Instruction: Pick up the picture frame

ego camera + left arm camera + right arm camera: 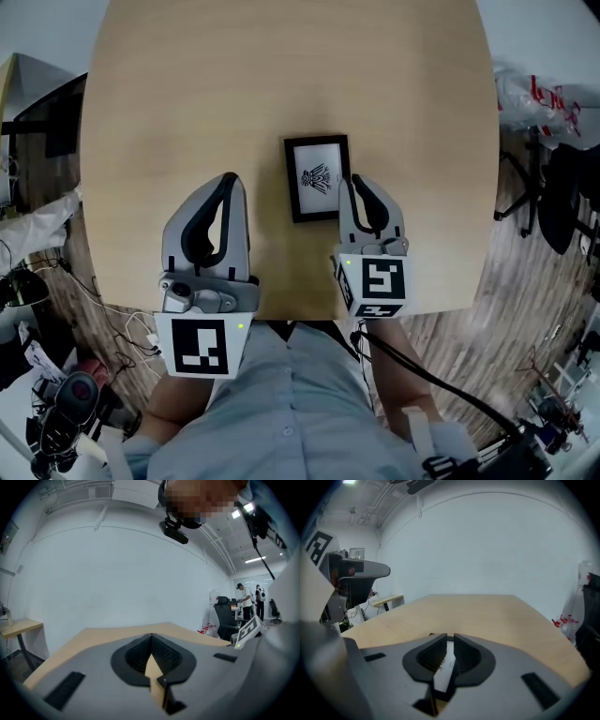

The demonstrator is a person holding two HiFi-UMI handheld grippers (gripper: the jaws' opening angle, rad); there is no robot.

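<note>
The picture frame [317, 178] lies flat on the surface [234, 84] at the tips of the right tool [359, 187], and its print shows through that tool's narrowly parted jaws. This looks like the approach. Next the jaws must straddle the frame's near edge and close, while the left tool [228, 183], pressed together and empty, waits beside it.

Right gripper [447, 638], jaws narrowly apart, picture frame [443, 668] visible through gap

We're in an office-style lab workroom. A pale wooden tabletop [281, 94] fills the head view. At three o'clock there's a black office chair [562, 197], and at eight o'clock loose cables [103, 309] and camera gear [75, 398] on plank flooring [506, 309]. Strip lights [255, 559] hang overhead, the white walls [117, 583] are bare, and people [244, 599] stand at desks beyond.
</note>
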